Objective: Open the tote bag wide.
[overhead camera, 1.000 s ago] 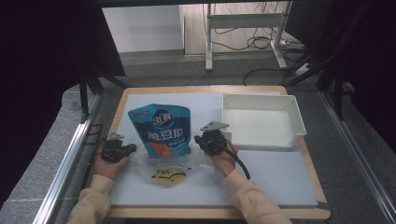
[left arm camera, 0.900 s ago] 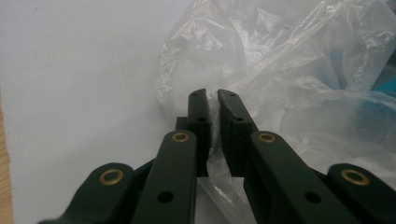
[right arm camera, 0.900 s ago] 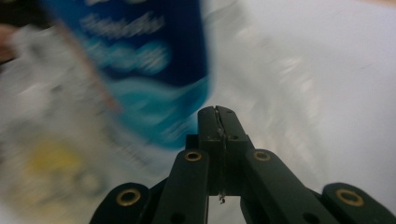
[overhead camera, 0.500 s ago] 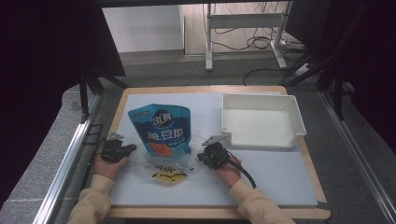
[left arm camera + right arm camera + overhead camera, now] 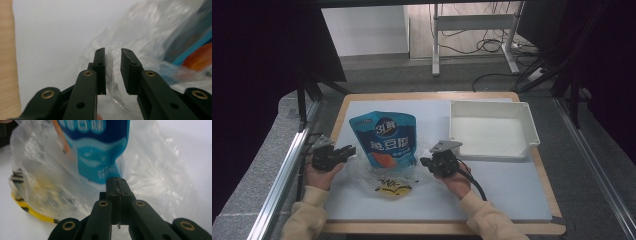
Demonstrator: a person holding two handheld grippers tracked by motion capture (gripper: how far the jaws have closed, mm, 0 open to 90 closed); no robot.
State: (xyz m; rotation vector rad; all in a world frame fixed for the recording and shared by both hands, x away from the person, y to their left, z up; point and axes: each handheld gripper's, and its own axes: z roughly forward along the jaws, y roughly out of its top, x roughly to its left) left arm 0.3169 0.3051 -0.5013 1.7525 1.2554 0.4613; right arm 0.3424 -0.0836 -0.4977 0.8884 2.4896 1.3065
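Observation:
A blue snack pouch [image 5: 384, 137] lies flat on the white mat, its near end overlapped by a crumpled clear plastic bag [image 5: 387, 182] with yellow print. My left gripper [image 5: 349, 149] is at the bag's left edge. Its jaws [image 5: 113, 51] have just been opening, and a fold of the clear film [image 5: 110, 72] hangs loose in the gap between them. My right gripper [image 5: 424, 162] is at the bag's right edge, shut [image 5: 117, 180] on a pinch of the film. In the right gripper view the pouch [image 5: 100, 147] shows through the bag [image 5: 155, 170].
An empty white tray [image 5: 532, 131] stands at the back right of the mat [image 5: 512, 185]. The wooden tabletop [image 5: 442, 227] frames the mat. A metal rail [image 5: 282, 180] runs along the left side, and dark frame legs stand behind the table.
The left gripper's jaws have parted and it has lifted slightly. The right gripper has shifted a little toward the near edge with the film pinched, and the bag has changed shape.

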